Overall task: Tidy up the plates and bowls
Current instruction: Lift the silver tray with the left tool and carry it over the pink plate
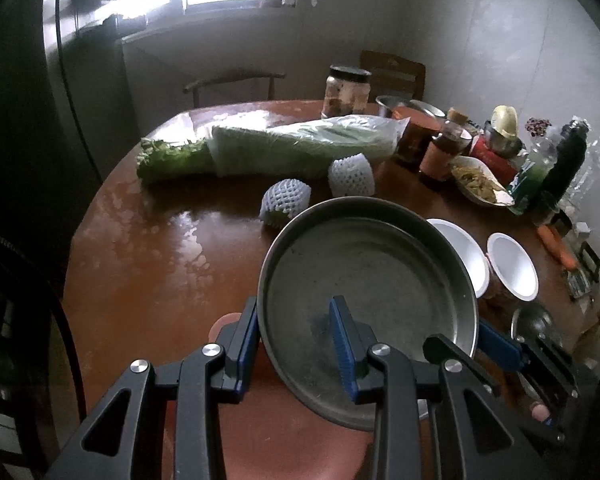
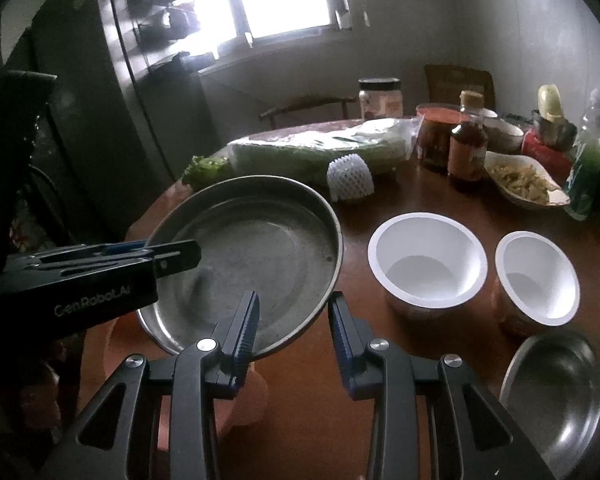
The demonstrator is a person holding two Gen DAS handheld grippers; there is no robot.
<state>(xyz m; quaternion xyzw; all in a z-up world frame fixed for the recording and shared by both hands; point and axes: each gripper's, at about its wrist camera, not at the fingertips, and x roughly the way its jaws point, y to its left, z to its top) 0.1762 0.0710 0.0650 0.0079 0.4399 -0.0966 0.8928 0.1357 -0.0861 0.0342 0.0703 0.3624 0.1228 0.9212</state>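
Note:
A round grey metal plate (image 1: 364, 280) hangs tilted above the brown table (image 1: 148, 280). My left gripper (image 1: 296, 308) is shut on its near rim, one finger outside and one inside. My right gripper (image 2: 294, 300) straddles the opposite rim of the metal plate (image 2: 252, 256) and is shut on it; in the left wrist view the right gripper (image 1: 496, 340) shows at the plate's right edge. A pink plate (image 1: 284, 452) lies on the table under the lifted one. Two white bowls (image 2: 426, 260) (image 2: 536, 276) and a small steel bowl (image 2: 552, 392) stand to the right.
A bagged cabbage (image 1: 300, 144) and two foam-netted fruits (image 1: 286, 204) (image 1: 352, 176) lie beyond the plate. Jars, sauce bottles (image 2: 466, 148), a dish of food (image 2: 520, 180) and a carrot (image 1: 560, 248) crowd the right side. Chairs stand behind the table.

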